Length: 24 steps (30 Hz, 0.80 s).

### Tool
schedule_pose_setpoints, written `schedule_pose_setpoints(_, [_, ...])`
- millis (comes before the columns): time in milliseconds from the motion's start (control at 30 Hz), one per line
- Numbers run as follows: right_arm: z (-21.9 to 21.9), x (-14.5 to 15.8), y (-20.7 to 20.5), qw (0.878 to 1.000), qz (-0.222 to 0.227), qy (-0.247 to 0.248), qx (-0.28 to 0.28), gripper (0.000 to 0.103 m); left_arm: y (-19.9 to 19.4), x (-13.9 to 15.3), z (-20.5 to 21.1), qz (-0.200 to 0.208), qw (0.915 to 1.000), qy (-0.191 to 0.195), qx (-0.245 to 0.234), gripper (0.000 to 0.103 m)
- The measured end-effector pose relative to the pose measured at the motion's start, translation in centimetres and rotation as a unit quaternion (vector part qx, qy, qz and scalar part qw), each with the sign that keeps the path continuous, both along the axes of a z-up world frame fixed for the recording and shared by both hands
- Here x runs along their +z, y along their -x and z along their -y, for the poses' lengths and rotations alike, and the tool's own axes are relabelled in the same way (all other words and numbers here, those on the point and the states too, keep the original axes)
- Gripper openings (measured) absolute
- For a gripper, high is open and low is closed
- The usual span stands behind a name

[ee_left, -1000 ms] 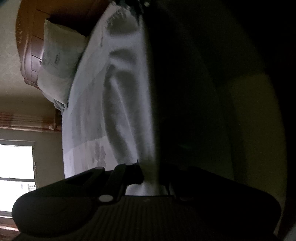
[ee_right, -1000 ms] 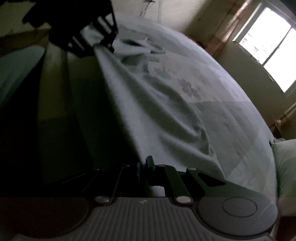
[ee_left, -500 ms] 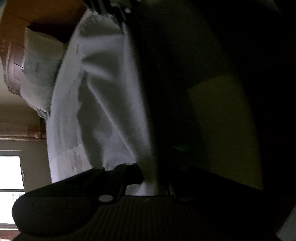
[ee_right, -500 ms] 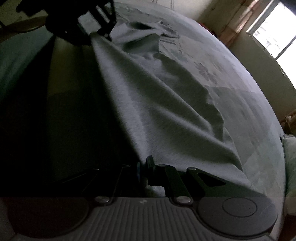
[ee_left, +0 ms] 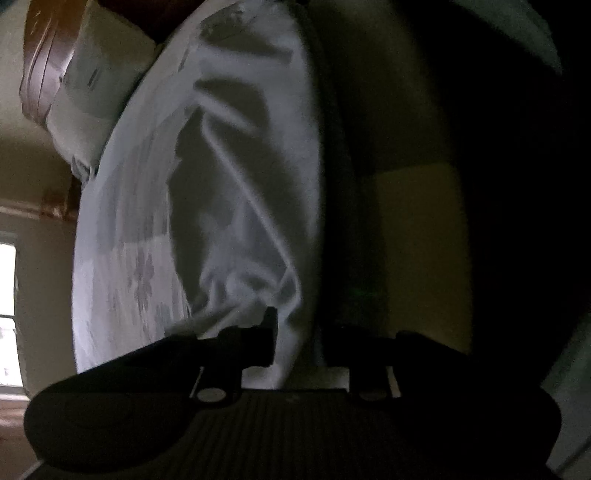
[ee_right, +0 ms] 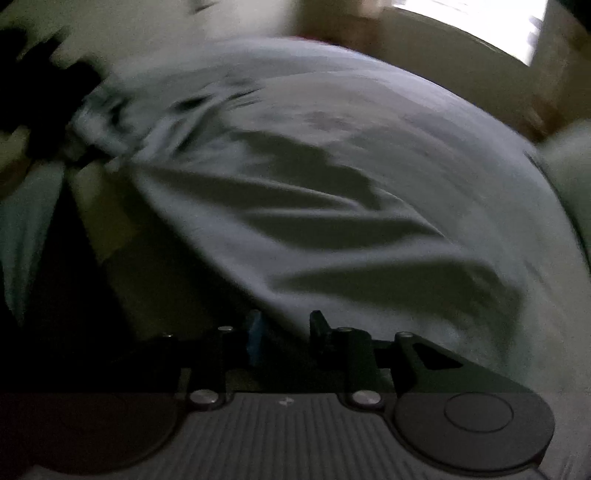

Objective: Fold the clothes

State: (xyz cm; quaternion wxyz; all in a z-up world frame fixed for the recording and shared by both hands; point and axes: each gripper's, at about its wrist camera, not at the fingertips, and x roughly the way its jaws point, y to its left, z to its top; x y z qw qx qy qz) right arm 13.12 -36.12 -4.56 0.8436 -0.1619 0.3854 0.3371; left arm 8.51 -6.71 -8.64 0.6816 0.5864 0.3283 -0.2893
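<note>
My left gripper (ee_left: 299,332) has just been opening: its two black fingers (ee_left: 267,332) now stand apart, with the hem of the grey garment (ee_left: 236,177) still lying in the gap between them. The cloth sags loosely there; I cannot tell whether it touches either pad, and it does not look pinched. My right gripper (ee_right: 286,332) has likewise just been opening. Its fingers (ee_right: 318,326) are spread, one with a blue pad, and the edge of the same garment (ee_right: 332,206) drops down into the space between them without being squeezed.

The garment is my landmark. It lies spread and rumpled across the near side of the bed (ee_left: 110,266), with long diagonal creases running through it, and its near edge hangs over the side of the mattress toward both grippers. Beyond the garment, the pale bedsheet shows a faint flower print. Past the garment's far end in the left view sits a pillow (ee_left: 96,85) against a brown wooden headboard (ee_left: 37,66). On the opposite side of the garment from me, a bright window (ee_right: 480,26) lights the room. In the right view, at the garment's far left corner, the dark shape of my other gripper (ee_right: 40,107) is blurred.
</note>
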Motion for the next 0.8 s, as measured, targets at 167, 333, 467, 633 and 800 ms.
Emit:
schedule_pose_setpoints(167, [7.8,-0.9,-0.1,0.975,-0.049,-0.140,-0.164,0.039,-0.5,3.6,-1.5,0.016,0.9966,0.050,0.064,0.028])
schedule_pose_setpoints(333, [12.5,-3.4,-1.0,0.908,-0.088,-0.295,-0.283,0.039,-4.8,5.7,0.5,0.022,0.9741,0.186,0.127,0.046])
schedule_pose_setpoints(467, [12.3,-5.2,-1.8,0.873,-0.085,-0.342,-0.336,0.041,-7.0,3.7,3.9,0.012,0.9630,0.233,0.134,0.046])
schedule_pose_setpoints(633, [10.5,-6.8,-3.2,0.865,-0.084,-0.323,-0.375,0.042,-8.4,1.1,6.3,-0.014,0.9513,0.269,0.150,0.046])
schedule_pose_setpoints(800, [11.2,-7.8,-3.4,0.841,-0.078,-0.354,-0.402,0.038,-8.7,-0.8,6.4,-0.036,0.9353,0.298,0.187,0.046])
